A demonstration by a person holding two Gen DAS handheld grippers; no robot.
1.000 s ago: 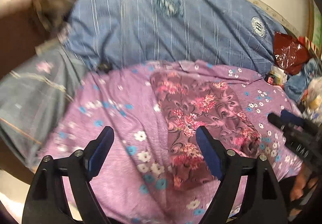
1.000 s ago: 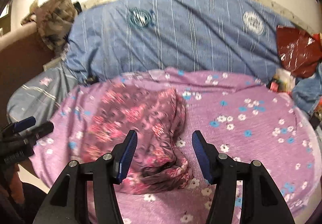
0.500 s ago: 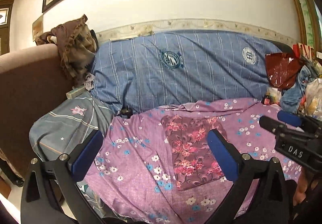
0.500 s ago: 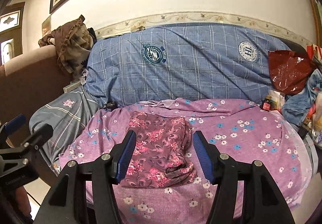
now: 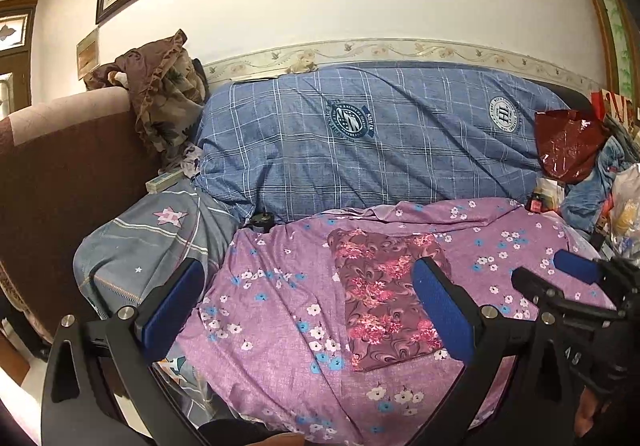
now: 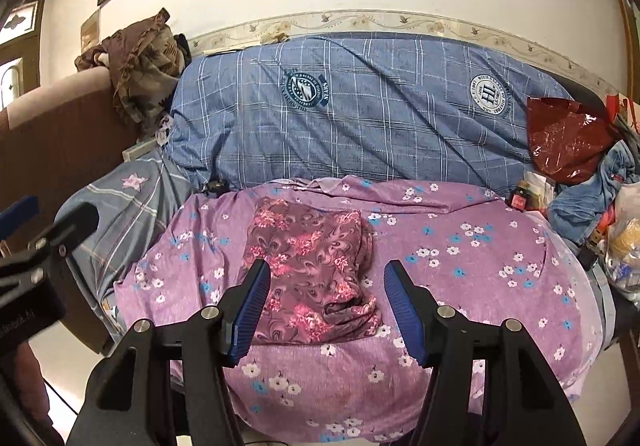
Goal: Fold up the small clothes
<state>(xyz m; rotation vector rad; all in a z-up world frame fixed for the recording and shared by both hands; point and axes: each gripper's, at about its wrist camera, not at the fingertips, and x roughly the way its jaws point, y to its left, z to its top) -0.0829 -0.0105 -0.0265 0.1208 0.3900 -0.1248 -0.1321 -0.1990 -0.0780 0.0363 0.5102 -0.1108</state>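
Note:
A folded maroon garment with pink flowers point(image 5: 384, 294) lies flat on the purple flowered sheet point(image 5: 280, 310) over the sofa seat. It also shows in the right wrist view point(image 6: 312, 266). My left gripper point(image 5: 308, 306) is open and empty, held back from the seat, above the sheet left of the garment. My right gripper point(image 6: 326, 306) is open and empty, held back in front of the garment's near edge. The right gripper also shows at the right edge of the left wrist view point(image 5: 568, 286). The left gripper shows at the left edge of the right wrist view point(image 6: 36, 230).
A blue checked cover point(image 5: 360, 141) drapes the sofa back. A grey star-print cushion point(image 5: 148, 238) sits at the left beside the brown armrest point(image 5: 60, 165), with a brown cloth point(image 5: 160, 101) heaped on it. A red plastic bag point(image 5: 568, 145) and mixed clutter fill the right end.
Both grippers have pulled back and up from the garment, so the whole sofa and wall now show. The garment lies where it was, folded.

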